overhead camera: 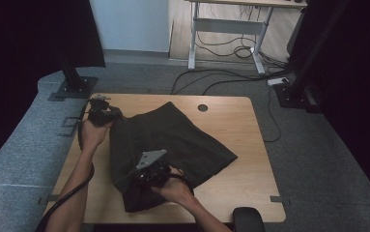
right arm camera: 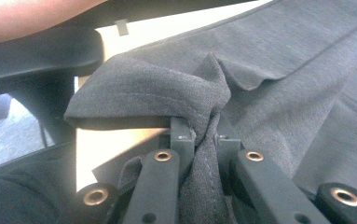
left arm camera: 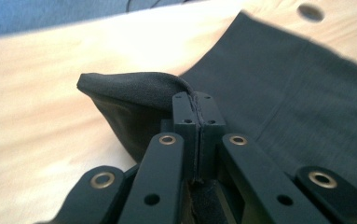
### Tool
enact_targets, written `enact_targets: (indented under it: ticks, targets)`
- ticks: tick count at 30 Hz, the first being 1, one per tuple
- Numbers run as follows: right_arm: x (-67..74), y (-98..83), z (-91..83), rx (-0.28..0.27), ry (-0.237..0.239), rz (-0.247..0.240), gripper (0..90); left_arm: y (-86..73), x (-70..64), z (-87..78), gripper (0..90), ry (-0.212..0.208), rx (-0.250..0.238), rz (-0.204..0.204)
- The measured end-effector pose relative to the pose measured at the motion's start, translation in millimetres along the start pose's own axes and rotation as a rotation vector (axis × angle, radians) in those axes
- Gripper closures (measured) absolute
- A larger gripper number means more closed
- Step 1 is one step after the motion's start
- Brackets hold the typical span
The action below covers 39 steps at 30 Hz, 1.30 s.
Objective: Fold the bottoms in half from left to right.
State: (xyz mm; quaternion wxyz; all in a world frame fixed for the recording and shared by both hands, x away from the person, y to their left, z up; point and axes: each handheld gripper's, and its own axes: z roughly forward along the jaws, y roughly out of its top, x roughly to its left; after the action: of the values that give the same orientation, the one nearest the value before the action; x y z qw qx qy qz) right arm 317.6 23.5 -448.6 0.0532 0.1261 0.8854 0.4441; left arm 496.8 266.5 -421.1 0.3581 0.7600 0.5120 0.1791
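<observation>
On the worktop (overhead camera: 250,159) lies our dark garment (overhead camera: 173,140), its edge clamped by the left hand-held gripper (left arm camera: 198,112) and bunched in the right hand-held gripper (right arm camera: 206,133), where, we judge, the thin fold may slip if pulled unevenly.

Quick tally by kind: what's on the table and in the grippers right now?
Dark garment: 1, spread on the table
Grippers: 2, the left gripper and the right gripper, each shut on the garment's edge
Total: 3
</observation>
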Motion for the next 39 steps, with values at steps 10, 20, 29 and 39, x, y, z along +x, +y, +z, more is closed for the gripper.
enact_targets:
  ticks: [10,20,29,39]
  targets:
    - [-31.3,-16.9,-61.5,-0.062,-0.125,0.061,83.1,44.9,-37.4,12.8,89.1,-0.021,-0.033,0.062]
    - [-51.8,-25.0,-109.8,-0.102,-0.227,0.094,83.0,91.1,-75.0,28.5,89.1,-0.036,-0.054,0.135]
    - [-88.3,-59.9,-138.9,-0.101,-0.333,0.193,82.4,116.0,-112.4,81.1,89.1,-0.072,-0.084,0.162]
    - [-126.1,-147.7,-133.6,-0.010,-0.404,0.366,67.6,86.8,-149.2,190.2,86.9,-0.067,0.031,0.234]
